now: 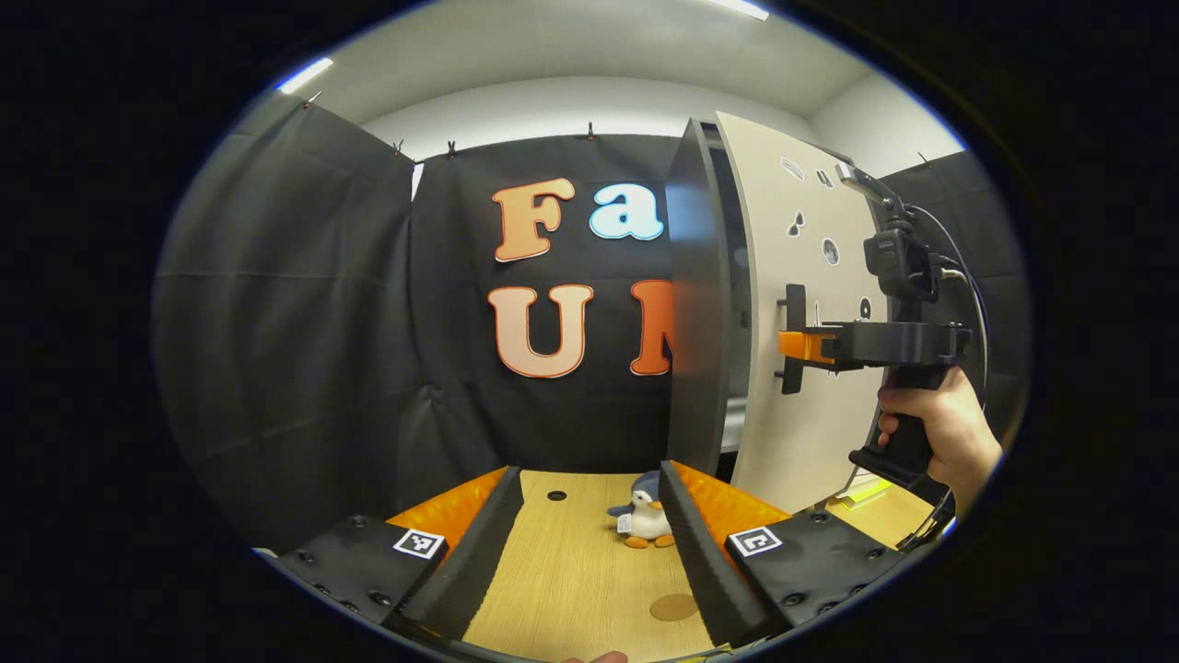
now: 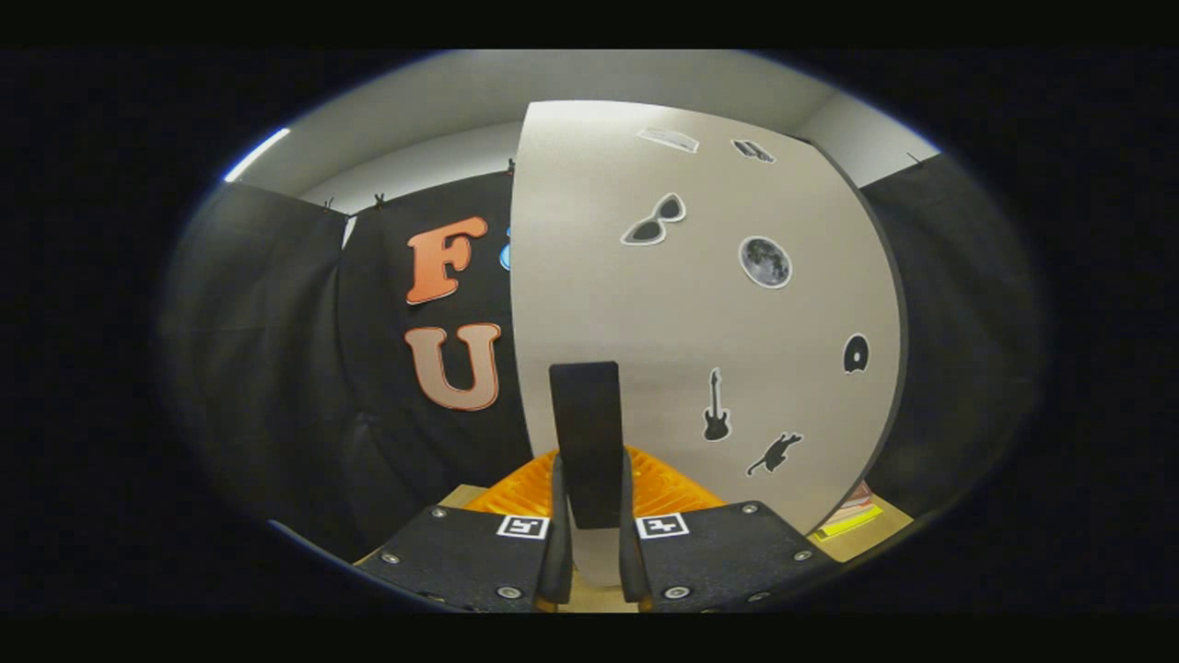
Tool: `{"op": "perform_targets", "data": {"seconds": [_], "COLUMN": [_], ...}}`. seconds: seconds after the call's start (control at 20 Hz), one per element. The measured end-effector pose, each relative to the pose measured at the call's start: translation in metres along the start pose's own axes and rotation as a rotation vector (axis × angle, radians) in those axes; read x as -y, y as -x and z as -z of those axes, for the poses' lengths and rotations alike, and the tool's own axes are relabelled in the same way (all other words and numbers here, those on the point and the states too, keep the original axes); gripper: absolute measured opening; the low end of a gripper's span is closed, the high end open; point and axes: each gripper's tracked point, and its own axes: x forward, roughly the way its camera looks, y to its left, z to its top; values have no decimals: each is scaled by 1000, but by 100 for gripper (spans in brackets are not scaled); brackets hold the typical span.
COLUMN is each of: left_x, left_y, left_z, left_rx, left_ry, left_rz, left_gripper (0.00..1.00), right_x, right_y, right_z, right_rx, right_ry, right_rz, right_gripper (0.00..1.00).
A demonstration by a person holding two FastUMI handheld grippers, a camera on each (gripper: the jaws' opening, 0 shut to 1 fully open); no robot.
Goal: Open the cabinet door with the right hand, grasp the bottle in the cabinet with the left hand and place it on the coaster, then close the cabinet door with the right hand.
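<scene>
Right gripper [image 2: 589, 543] has its jaws pinching the flat dark door handle [image 2: 587, 442] of the cabinet door [image 2: 700, 313], which stands partly ajar, a dark gap showing at the cabinet [image 1: 697, 304] edge. Fits either opening or closing; either way, follow the hinge arc and keep the pinch square so the slim handle doesn't slip. Left gripper [image 1: 578, 552] hangs over the counter [image 1: 571, 571], jaws spread, holding nothing. Bottle: can't spot it. Round flat coaster [image 1: 673, 607] lies bare on the woodgrain counter, near a soft plush penguin [image 1: 643, 522]. Door is a smooth matte beige panel with stickers.
</scene>
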Motion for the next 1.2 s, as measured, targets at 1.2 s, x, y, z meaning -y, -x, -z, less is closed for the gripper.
{"op": "perform_targets", "data": {"seconds": [1.2], "left_x": [51], "left_y": [13], "left_z": [3], "left_rx": [5], "left_ry": [-17], "left_rz": [106], "left_gripper": [96], "right_x": [32], "right_y": [38], "right_z": [1], "right_rx": [13], "right_ry": [-15], "right_rz": [14], "right_gripper": [15]}}
